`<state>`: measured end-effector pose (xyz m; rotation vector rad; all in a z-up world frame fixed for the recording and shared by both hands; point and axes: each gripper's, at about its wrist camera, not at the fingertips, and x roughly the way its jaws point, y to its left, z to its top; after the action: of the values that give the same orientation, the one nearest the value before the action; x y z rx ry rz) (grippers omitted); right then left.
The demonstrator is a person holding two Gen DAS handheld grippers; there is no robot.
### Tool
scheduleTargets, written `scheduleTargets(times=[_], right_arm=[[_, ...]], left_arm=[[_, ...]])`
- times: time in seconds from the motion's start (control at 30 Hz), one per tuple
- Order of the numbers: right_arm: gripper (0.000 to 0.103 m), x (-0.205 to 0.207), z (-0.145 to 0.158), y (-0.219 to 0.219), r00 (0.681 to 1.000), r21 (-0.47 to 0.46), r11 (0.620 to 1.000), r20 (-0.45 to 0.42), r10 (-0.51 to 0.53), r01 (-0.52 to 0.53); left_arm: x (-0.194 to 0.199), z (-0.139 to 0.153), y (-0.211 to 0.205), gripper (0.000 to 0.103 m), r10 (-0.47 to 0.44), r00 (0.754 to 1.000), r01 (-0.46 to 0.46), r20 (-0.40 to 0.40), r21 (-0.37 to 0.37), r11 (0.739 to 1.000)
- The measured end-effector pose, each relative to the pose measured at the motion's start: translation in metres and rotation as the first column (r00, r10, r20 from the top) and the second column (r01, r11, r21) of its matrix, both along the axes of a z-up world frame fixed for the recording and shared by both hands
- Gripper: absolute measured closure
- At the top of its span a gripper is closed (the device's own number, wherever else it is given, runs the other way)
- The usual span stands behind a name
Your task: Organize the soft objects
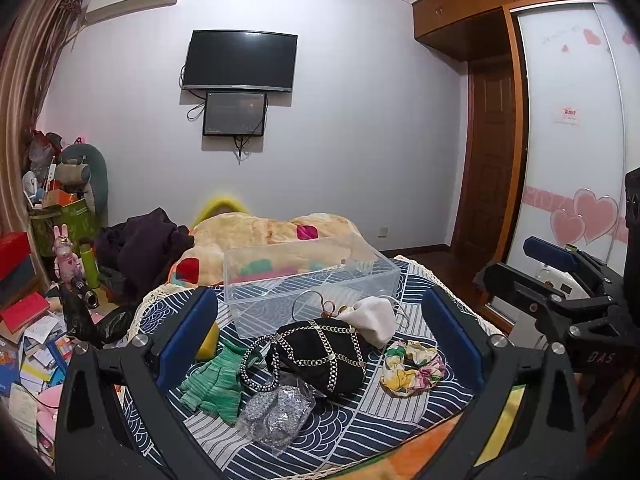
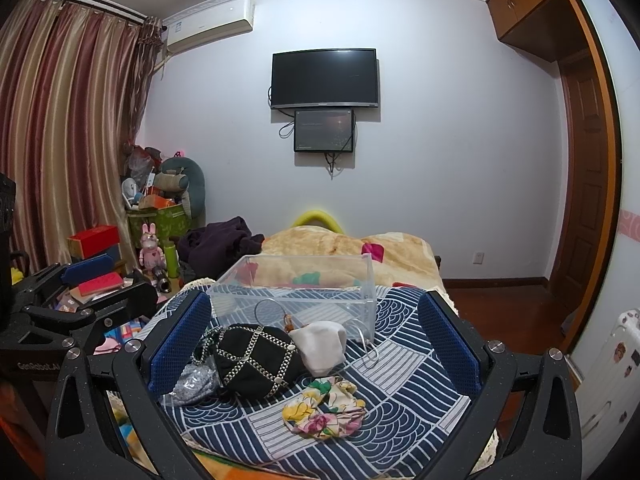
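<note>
Bedroom, bed with navy wave-patterned blanket [image 1: 360, 432]. Clear plastic bin [image 1: 312, 280] empty beyond both grippers. Left gripper [image 1: 320, 344], right gripper [image 2: 316, 344] wide open, holding nothing. Black chain-trimmed pouch [image 1: 324, 352], green knit glove [image 1: 216, 384], floral fabric scrunchie [image 2: 324, 408] between fingers, unsorted.

I hold both claws level and side by side, pointing forward. My left claw [image 1: 320, 330] has its blue-padded fingers [image 1: 188, 334] spread wide, nothing between them. My right claw [image 2: 316, 336] is spread just as wide, its pads [image 2: 450, 344] bare and gripping nothing. In the left view the right claw shows at the right edge; in the right view the left claw shows at the left edge.
</note>
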<state>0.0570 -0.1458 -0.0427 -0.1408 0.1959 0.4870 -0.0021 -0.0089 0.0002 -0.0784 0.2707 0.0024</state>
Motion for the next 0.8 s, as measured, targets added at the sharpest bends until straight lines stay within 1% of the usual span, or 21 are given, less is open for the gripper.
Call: scheduleTargets(times=[0.57,0.7,0.8], right_arm=[[0.000,0.006,-0.006,-0.001,1.000,0.001,1.000,-0.012,0.005,-0.005],[0.000,0.014,-0.012,-0.003,1.000,-0.014,1.000,-0.030,0.003,-0.004],[0.000,0.026,-0.025,-0.007,0.997,-0.031,1.000,-0.078,0.000,-0.002]], left_arm=[[0.000,-0.002,-0.002,0.000,-0.009,1.000,0.009,-0.001,0.010,1.000],[0.006,-0.009,0.002,0.000,0.019,0.999,-0.017,-0.034,0.042,0.999],[0.013,-0.018,0.015,0.001,0.033,0.997,-0.031,-0.066,0.023,0.999]])
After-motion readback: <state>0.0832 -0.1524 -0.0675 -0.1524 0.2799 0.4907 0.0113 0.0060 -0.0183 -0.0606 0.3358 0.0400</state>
